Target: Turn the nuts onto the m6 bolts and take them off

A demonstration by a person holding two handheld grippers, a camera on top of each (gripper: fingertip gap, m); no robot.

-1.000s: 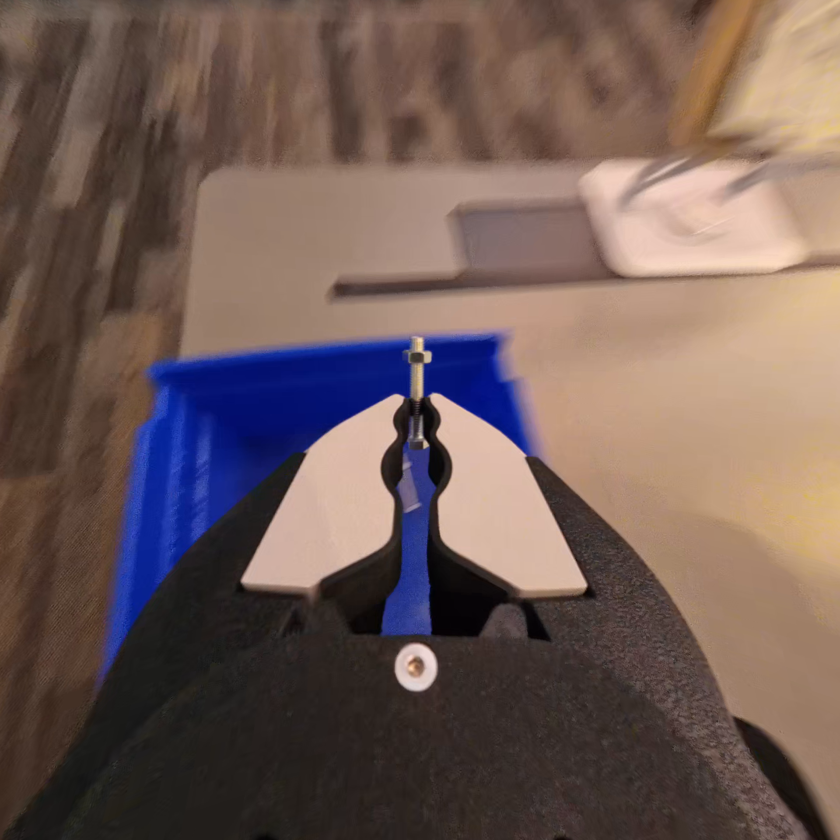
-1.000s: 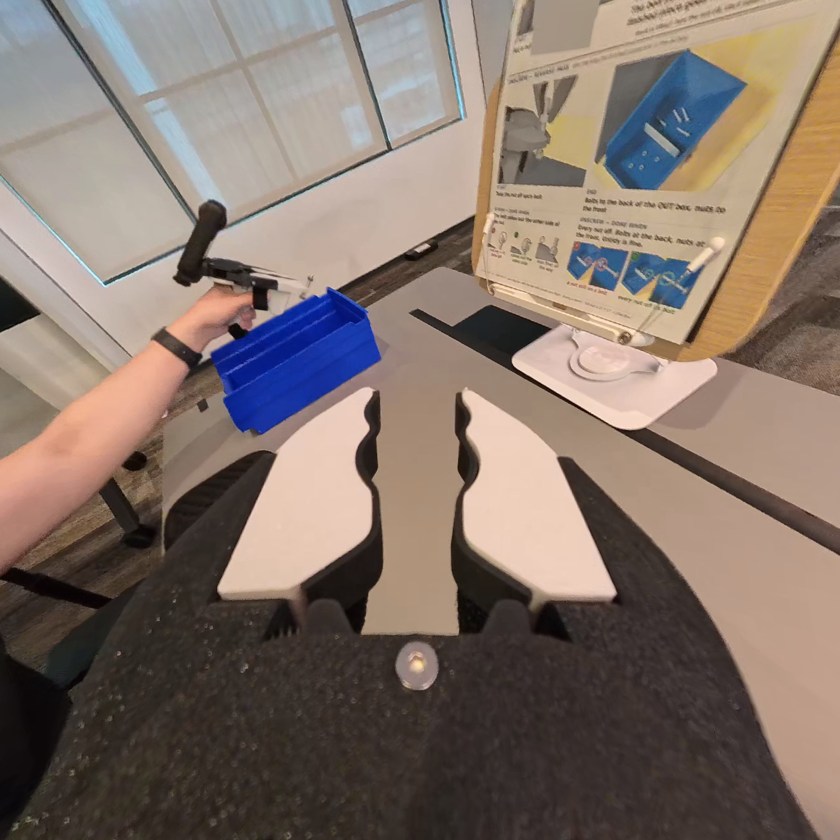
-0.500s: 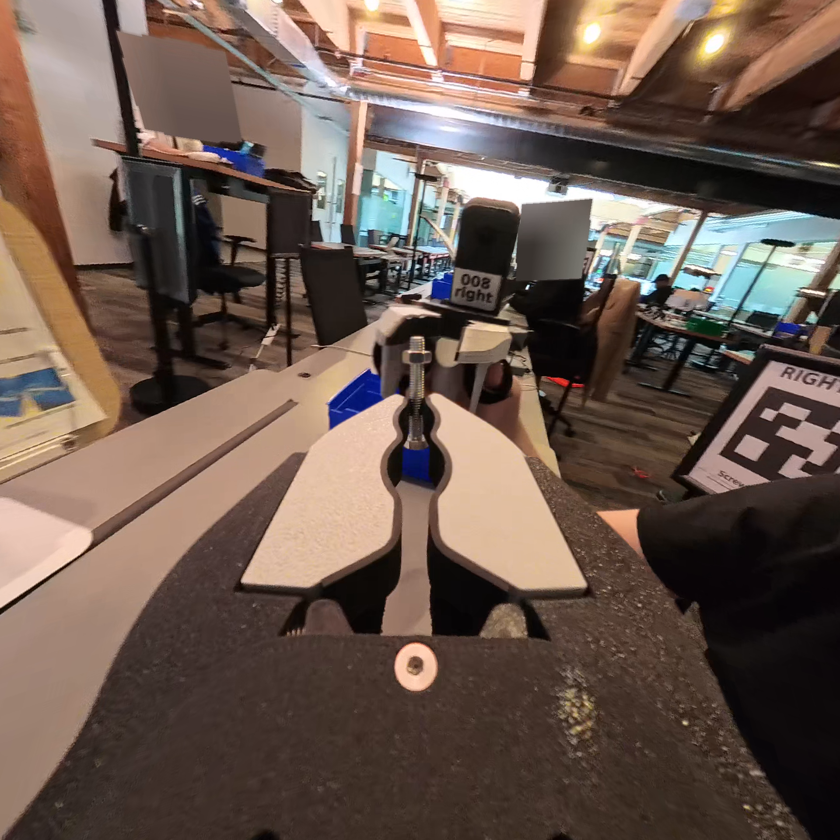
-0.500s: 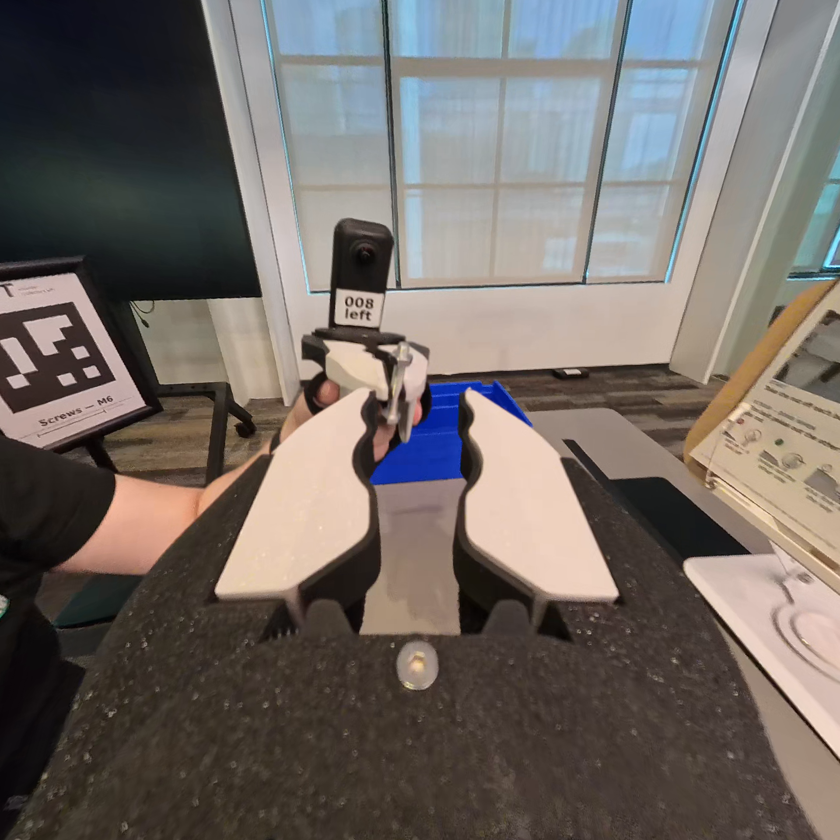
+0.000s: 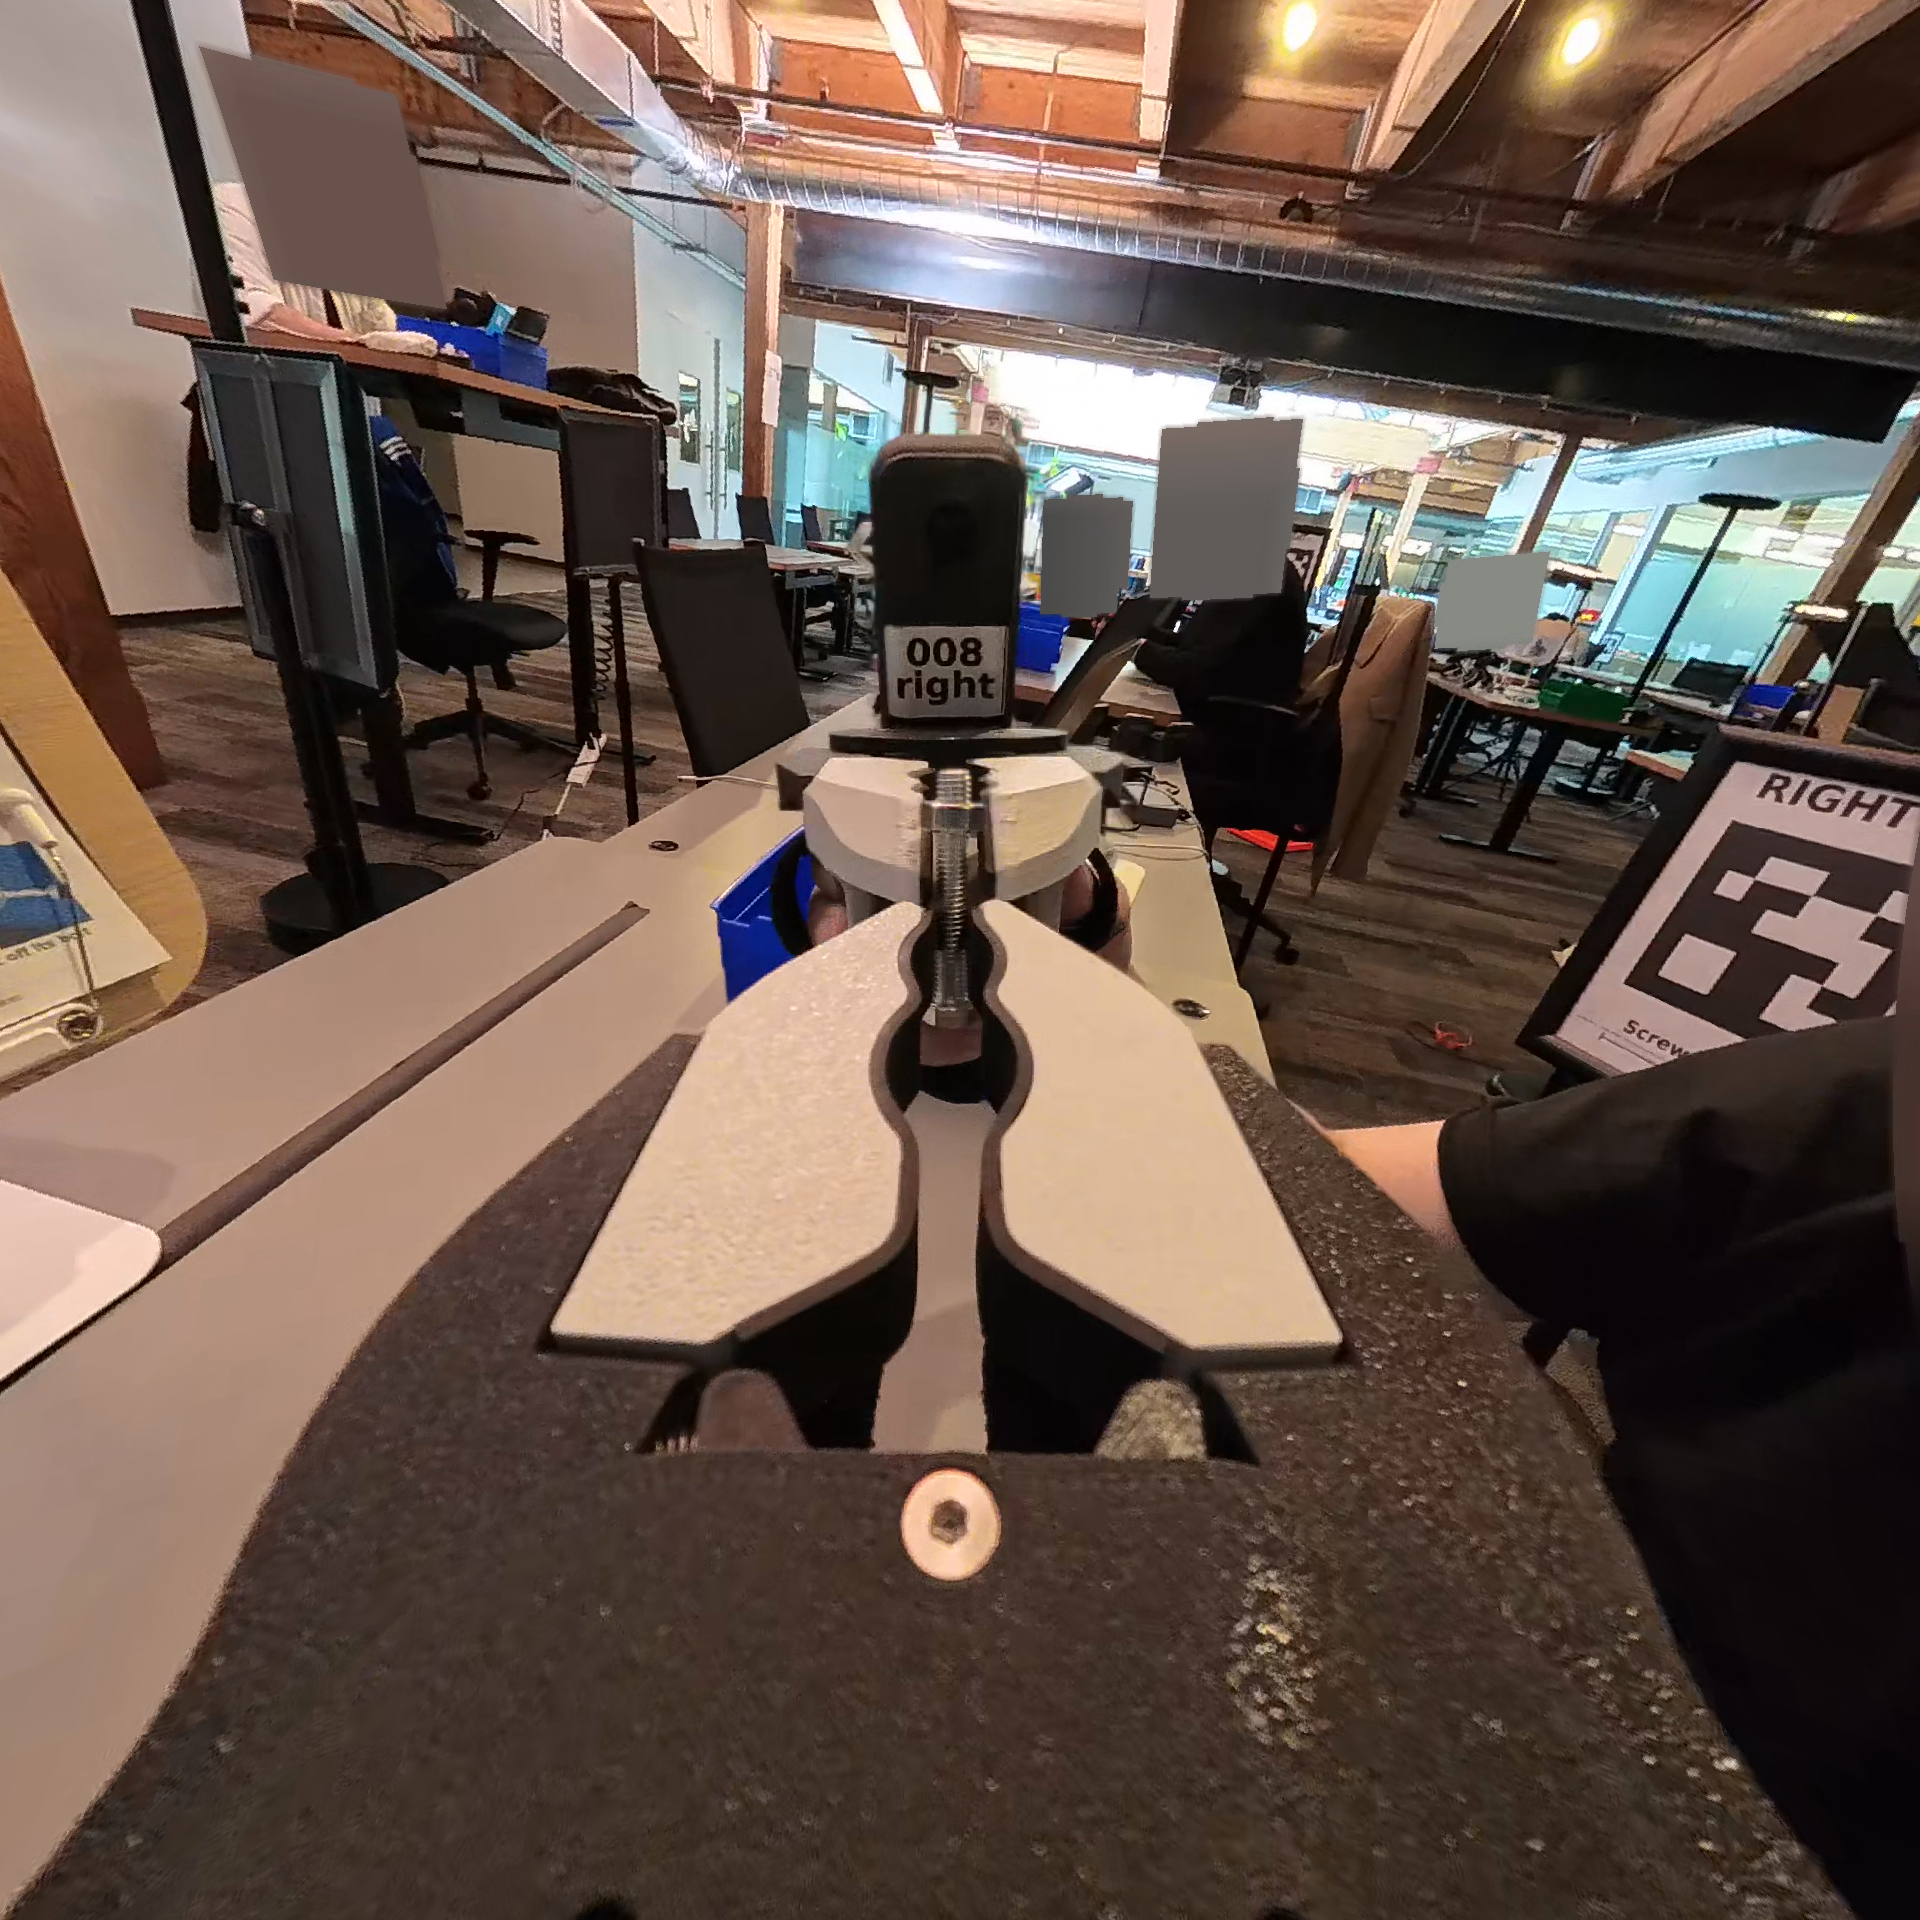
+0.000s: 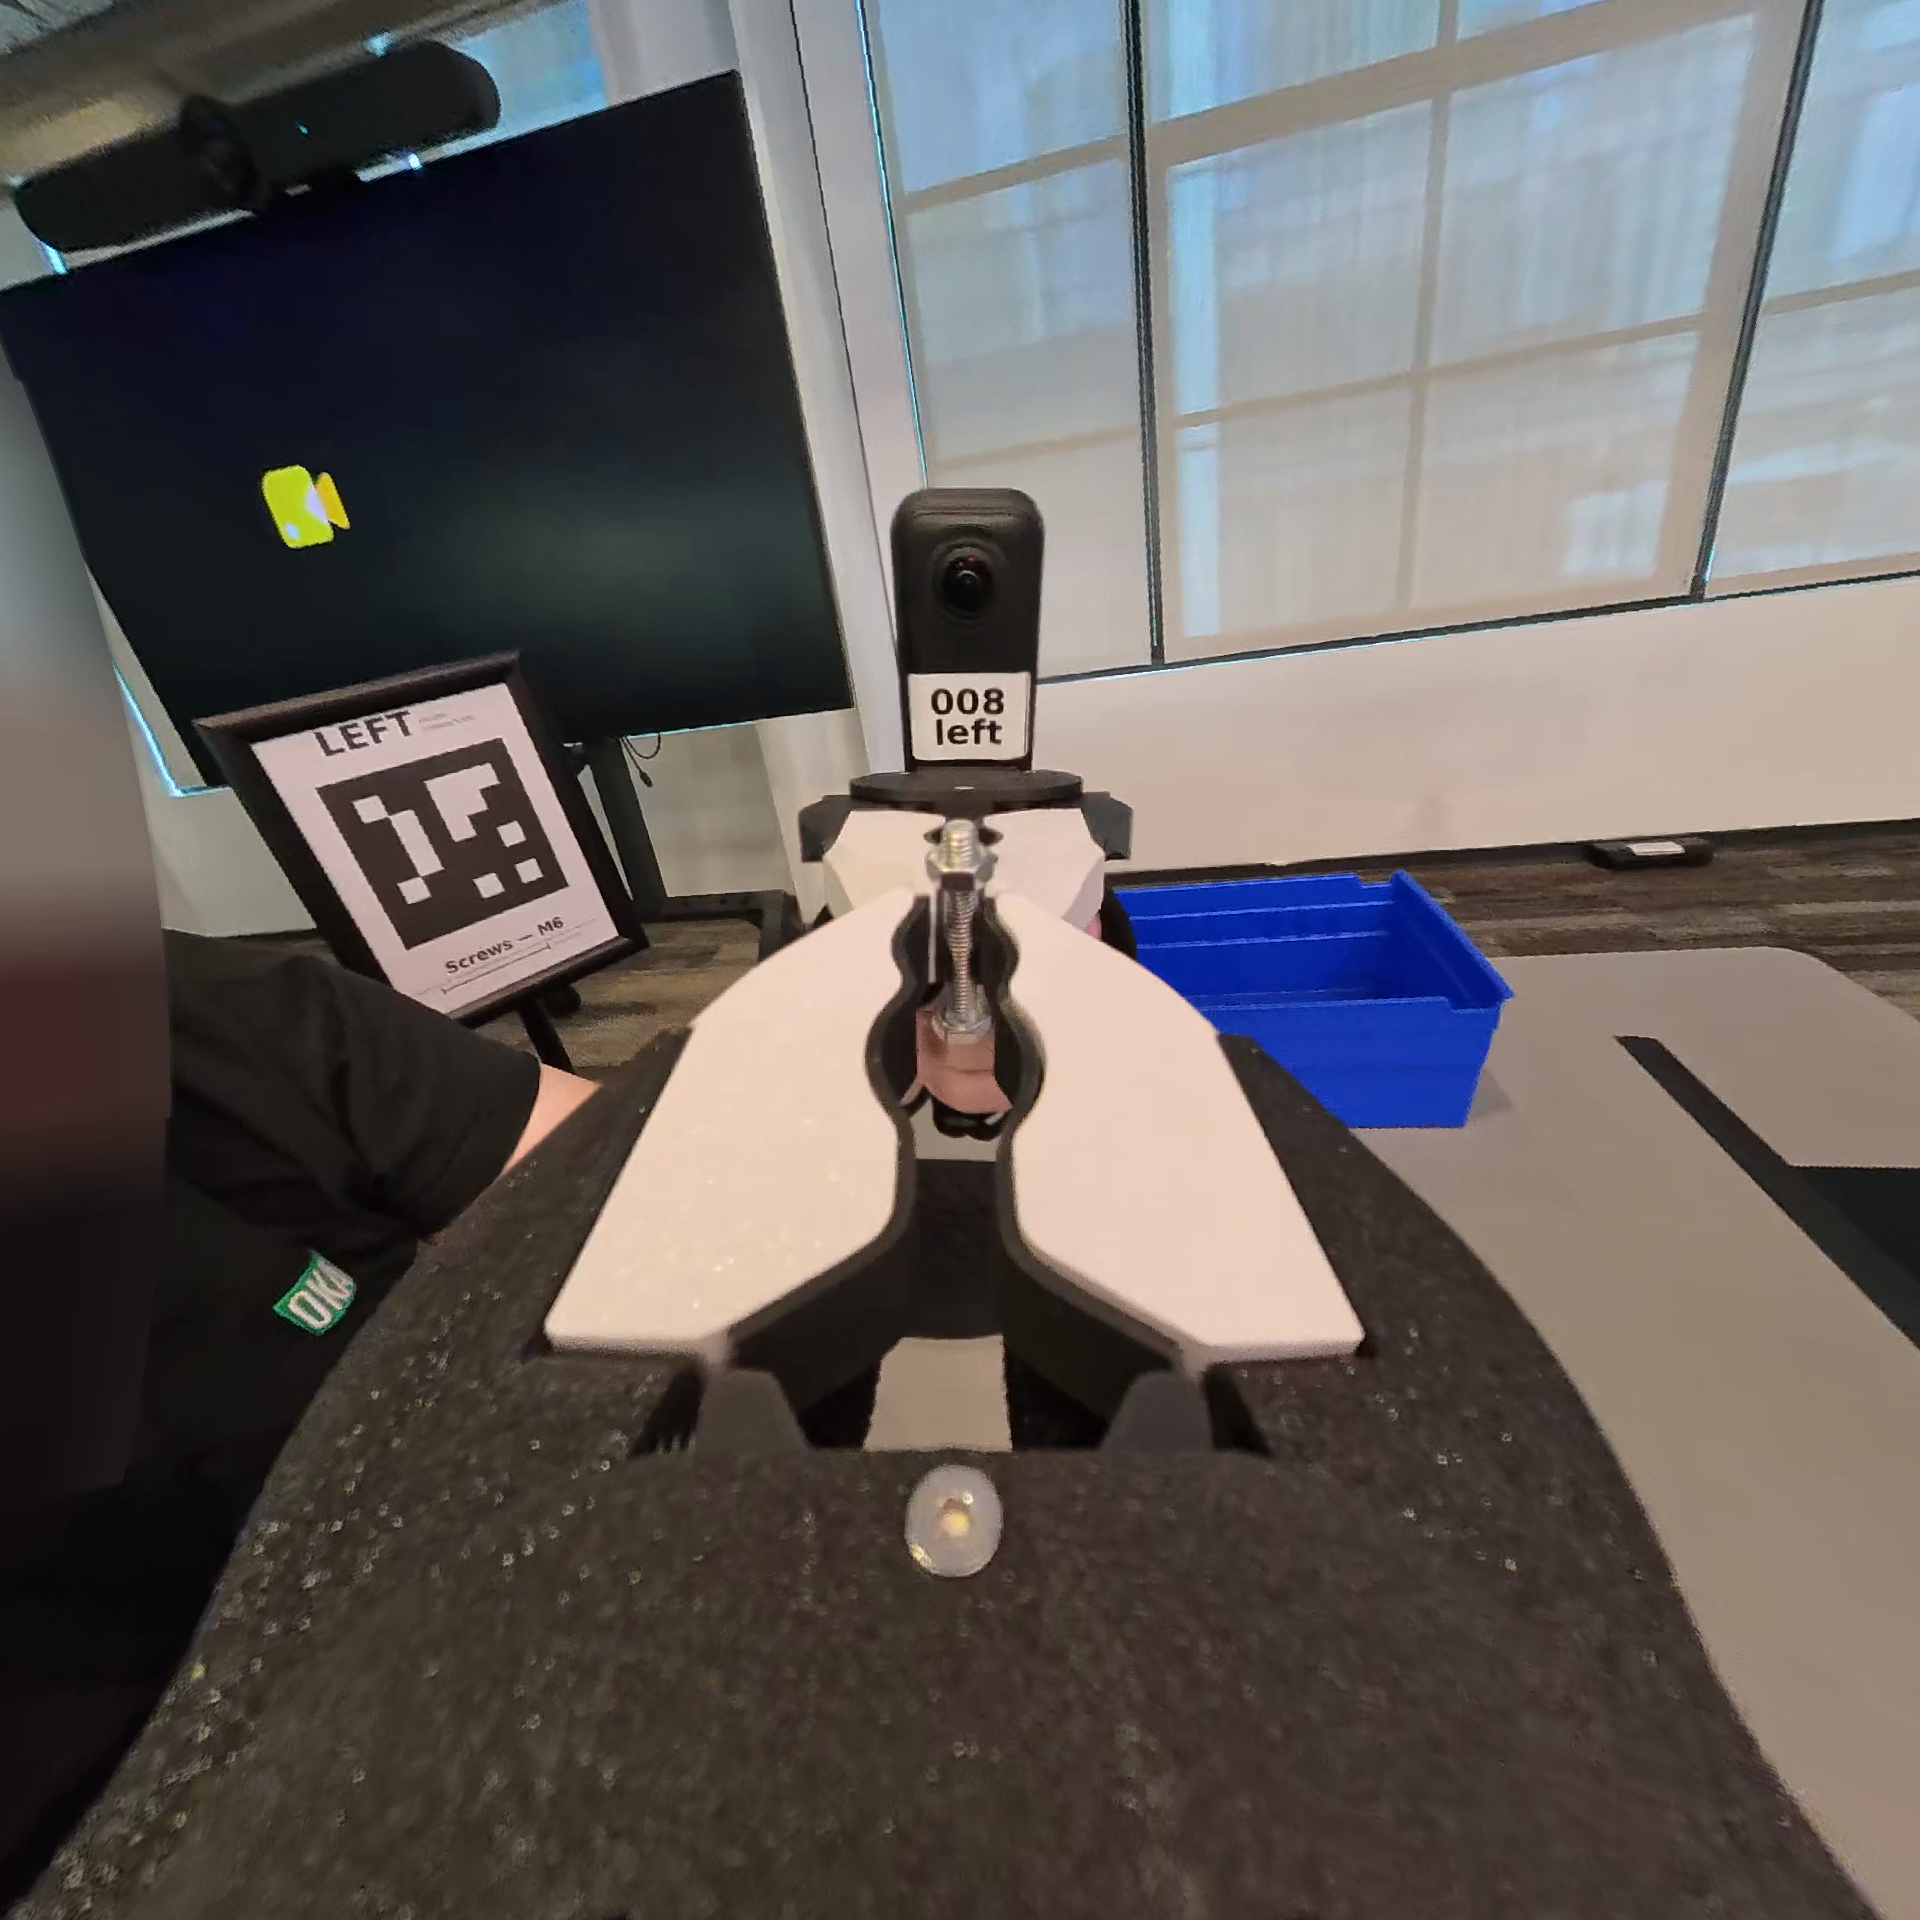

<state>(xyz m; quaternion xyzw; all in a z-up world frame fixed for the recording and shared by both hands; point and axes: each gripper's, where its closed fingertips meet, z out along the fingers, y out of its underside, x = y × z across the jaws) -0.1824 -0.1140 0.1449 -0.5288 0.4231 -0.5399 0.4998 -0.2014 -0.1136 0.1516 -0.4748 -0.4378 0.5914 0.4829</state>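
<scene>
Grey table (image 5: 312,1060) amid open office

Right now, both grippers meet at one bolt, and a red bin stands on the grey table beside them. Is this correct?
Not quite: the bin is blue, not red, as the right wrist view shows. The left gripper and right gripper do meet at one bolt, beside it.

Grippers meet head-on around the bolt (image 5: 951,914); blue bin (image 6: 1320,977) crowds one side.
</scene>
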